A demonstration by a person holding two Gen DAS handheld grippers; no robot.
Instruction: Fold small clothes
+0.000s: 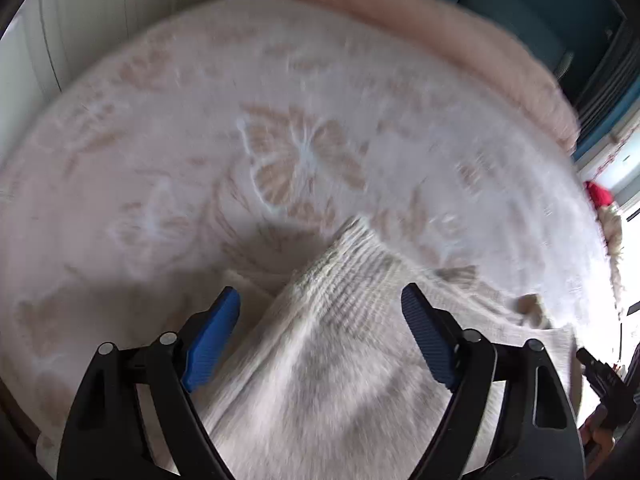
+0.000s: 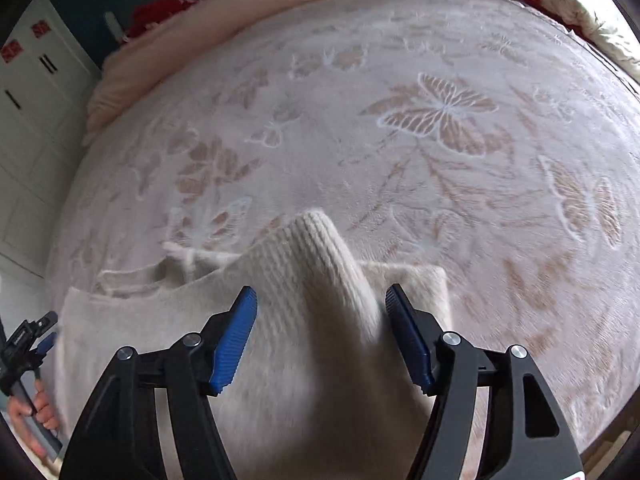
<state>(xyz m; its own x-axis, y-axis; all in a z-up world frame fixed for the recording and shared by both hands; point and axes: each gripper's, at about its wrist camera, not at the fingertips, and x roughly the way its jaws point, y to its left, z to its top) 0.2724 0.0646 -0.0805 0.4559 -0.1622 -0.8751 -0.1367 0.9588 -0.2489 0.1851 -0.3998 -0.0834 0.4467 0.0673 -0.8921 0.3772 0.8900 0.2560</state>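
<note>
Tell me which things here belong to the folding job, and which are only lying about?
For the job: cream knitted garment; left gripper and right gripper, both open over it.

Lying about: butterfly blanket; pink quilt; red cloth.

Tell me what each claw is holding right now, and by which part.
Nothing. The left claw and right claw stand open, each straddling a knit sweater fold, pads clear.

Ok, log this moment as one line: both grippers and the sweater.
left gripper: open, over sweater | right gripper: open, over sweater | cream knit sweater: lying on butterfly blanket, partly folded
</note>
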